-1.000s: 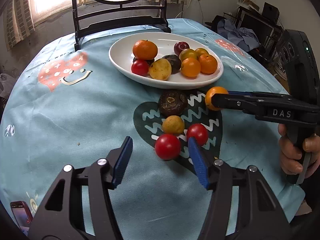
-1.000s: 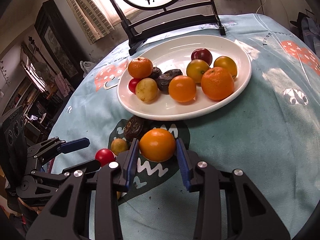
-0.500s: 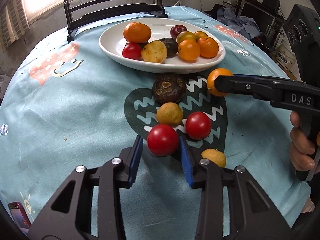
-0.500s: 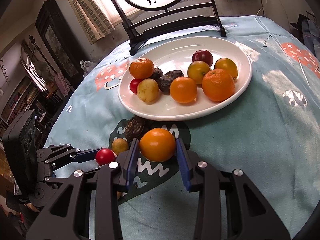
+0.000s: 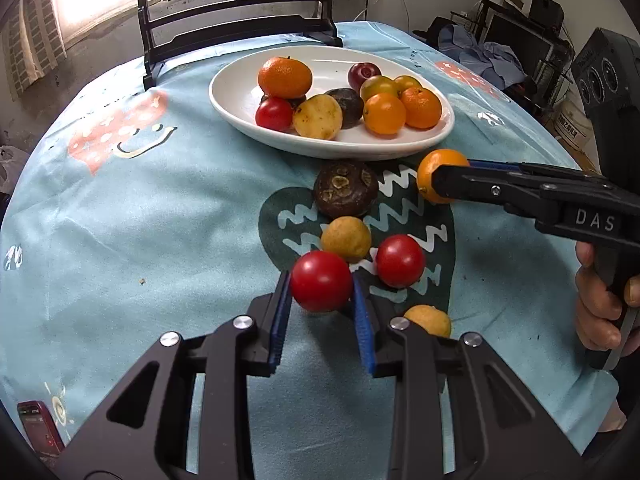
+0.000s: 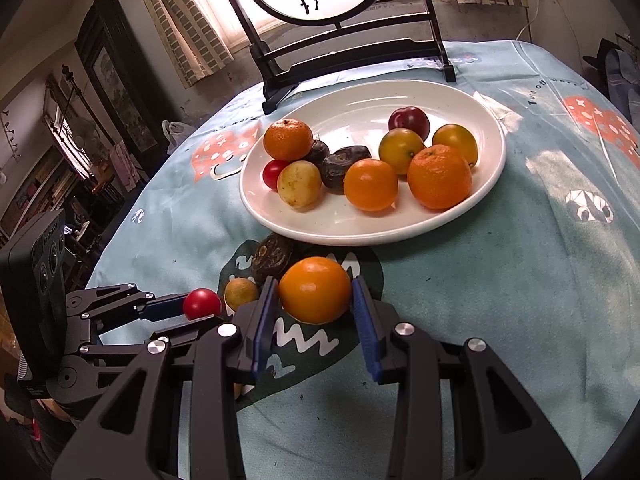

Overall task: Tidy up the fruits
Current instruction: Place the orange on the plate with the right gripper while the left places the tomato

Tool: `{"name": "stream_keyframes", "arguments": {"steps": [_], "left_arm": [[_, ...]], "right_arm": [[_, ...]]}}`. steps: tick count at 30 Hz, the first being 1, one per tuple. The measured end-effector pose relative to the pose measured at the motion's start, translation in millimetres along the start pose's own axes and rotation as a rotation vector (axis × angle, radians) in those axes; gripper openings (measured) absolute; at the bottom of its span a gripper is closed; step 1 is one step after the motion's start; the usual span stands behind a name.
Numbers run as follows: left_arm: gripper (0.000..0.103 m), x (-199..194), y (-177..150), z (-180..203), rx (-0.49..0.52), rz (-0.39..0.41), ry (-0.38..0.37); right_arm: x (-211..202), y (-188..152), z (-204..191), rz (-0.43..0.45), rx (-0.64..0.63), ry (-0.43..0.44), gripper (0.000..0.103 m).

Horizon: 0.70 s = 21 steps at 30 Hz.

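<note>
A: Nearest first. What has the left gripper (image 5: 321,294) got?

B: Its blue-padded jaws are clamped on a round, glossy red tomato (image 5: 321,286), one pad against each side, low over the pale blue printed tablecloth (image 5: 160,220). From the right wrist view the same tomato shows as a small red ball at the tips of those jaws.

A: And the right gripper (image 6: 315,300)?

B: Closed on a smooth round orange fruit (image 6: 315,290), pads pressing both flanks. It is held just in front of the near rim of the white oval ceramic plate (image 5: 240,108).

A: What lies loose on the cloth?

B: A small yellow fruit (image 5: 428,320) just beside the left gripper's right finger. Past the held tomato, a second red tomato (image 5: 400,261) and a dull yellow round fruit (image 5: 346,239), near each other on the dark green heart print. Beyond those, a wrinkled dark brown fruit (image 5: 345,189) close to the plate's rim.

A: And on the plate?

B: Tangerines, a red tomato, a speckled yellow fruit, dark fruits, a deep red plum and yellow-orange ones, bunched together. Behind it stands a black wooden stand (image 6: 344,56) holding a round painted panel.
</note>
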<state>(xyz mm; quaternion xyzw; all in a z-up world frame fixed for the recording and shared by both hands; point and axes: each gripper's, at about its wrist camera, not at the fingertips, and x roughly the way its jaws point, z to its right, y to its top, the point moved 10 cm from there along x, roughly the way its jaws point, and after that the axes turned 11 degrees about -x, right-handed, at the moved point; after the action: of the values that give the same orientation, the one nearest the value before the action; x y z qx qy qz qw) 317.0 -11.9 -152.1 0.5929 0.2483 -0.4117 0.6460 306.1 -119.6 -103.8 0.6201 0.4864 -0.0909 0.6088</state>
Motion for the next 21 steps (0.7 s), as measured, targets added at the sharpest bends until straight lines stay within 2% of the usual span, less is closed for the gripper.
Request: {"name": "stream_keyframes", "arguments": {"steps": [4,7,13,16,21], "left_arm": [[0.03,-16.2,11.8,3.0,-0.036,0.055,-0.046],[0.03,-31.9,35.3,8.1,-0.08,0.114,-0.091],[0.03,-36.5,113.2,9.4,-0.107,0.243,-0.011],[0.03,-18.0,139.5,6.8,-0.129,0.244,0.013],[0.03,15.7,159.8,-2.0,-0.153,0.212,0.048]], "right_arm": [[-8.6,8.7,-1.7,0.05,-0.054,-0.069,0.038],[-16.5,23.6,2.8,0.095,-0.061,-0.125,0.038],[-9.2,60.6,29.2,0.147,-0.078,-0.266,0.038],[0.3,71.2,43.5,0.145,-0.065,-0.287,0.038],[15.4,79.7,56.7,0.126,-0.058,-0.294,0.038]]}}
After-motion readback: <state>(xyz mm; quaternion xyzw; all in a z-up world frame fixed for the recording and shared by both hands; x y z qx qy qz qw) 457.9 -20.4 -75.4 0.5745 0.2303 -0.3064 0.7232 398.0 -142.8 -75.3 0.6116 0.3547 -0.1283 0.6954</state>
